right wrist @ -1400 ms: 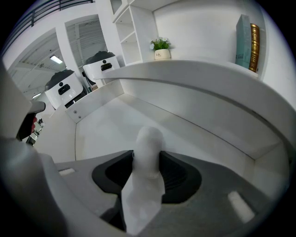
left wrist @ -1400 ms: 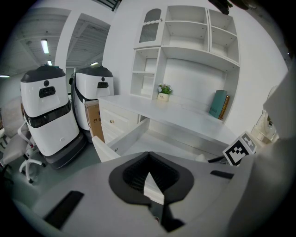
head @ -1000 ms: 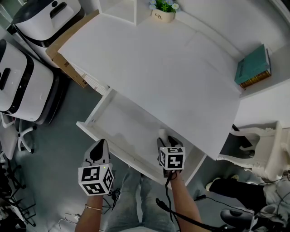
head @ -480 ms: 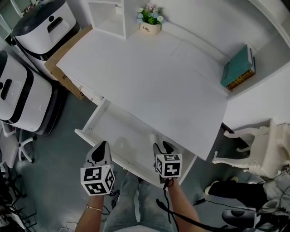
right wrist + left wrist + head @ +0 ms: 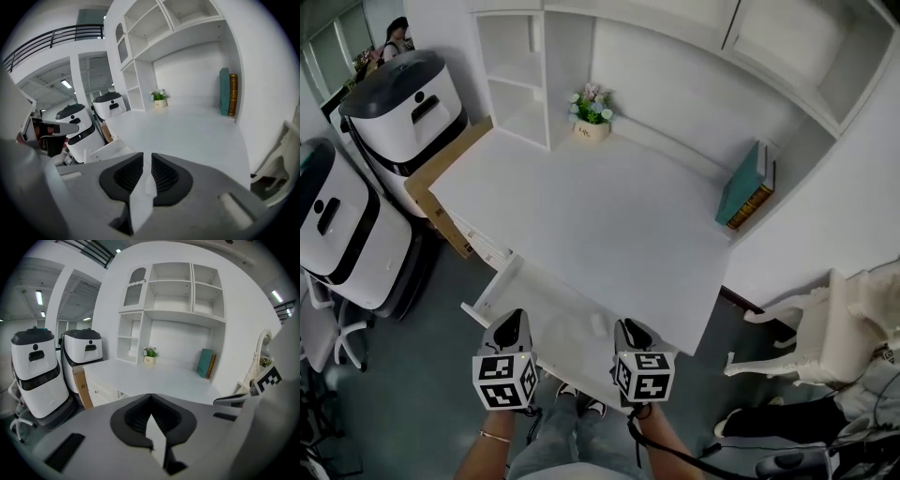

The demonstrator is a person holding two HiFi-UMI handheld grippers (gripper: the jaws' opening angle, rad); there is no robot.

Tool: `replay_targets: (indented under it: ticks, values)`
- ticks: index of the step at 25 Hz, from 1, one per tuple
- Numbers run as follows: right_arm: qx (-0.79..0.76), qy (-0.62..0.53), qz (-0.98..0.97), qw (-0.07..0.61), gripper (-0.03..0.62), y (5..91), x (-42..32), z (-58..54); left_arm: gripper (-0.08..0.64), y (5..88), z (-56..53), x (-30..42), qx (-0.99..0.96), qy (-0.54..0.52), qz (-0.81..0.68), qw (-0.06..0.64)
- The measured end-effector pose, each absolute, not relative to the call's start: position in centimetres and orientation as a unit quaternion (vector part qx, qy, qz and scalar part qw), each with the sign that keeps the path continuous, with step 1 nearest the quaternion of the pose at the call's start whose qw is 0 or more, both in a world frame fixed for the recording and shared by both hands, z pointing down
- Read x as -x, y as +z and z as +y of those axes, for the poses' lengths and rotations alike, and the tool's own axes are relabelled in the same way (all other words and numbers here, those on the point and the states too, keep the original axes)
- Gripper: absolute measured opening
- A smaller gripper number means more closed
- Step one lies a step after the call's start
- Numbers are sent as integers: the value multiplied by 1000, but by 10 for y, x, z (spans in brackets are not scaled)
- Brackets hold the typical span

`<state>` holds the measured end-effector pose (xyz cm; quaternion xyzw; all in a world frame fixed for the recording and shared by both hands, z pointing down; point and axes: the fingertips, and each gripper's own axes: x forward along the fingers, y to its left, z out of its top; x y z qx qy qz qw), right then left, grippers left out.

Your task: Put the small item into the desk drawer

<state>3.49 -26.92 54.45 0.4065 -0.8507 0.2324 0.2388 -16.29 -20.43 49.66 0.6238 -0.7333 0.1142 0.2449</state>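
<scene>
The white desk's drawer (image 5: 501, 280) stands pulled out under the desk top (image 5: 609, 225). A small white item (image 5: 598, 324) lies on the drawer floor near its front, just left of my right gripper (image 5: 630, 328). That gripper hovers at the drawer's front edge; its jaws are closing, a narrow gap still shows between them, and nothing is in it (image 5: 146, 157). My left gripper (image 5: 511, 321) hangs over the drawer's front left part. Its jaws meet at the tip and hold nothing (image 5: 150, 395).
A flower pot (image 5: 592, 117) and a teal book (image 5: 741, 183) stand at the back of the desk, under white shelves (image 5: 525, 75). Two white machines (image 5: 403, 103) (image 5: 337, 234) and a cardboard box (image 5: 441, 202) stand at the left. A white chair (image 5: 825, 328) stands at the right.
Both grippers drew back from inside the drawer to its front edge. The right gripper's jaws narrowed. The white item stays in the drawer. The head view lifted, showing more shelves.
</scene>
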Motion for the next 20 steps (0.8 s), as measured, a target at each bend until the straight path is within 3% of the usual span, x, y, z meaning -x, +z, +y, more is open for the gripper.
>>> replay_targets:
  ticks: [5, 20]
  values:
    - [-435, 194, -857, 196, 11, 482, -53, -283, -3, 460, -215, 151, -643, 92, -727, 224]
    - [-559, 98, -820, 76, 6, 338, -164, -306, -2, 343, -278, 136, -710, 26, -694, 121]
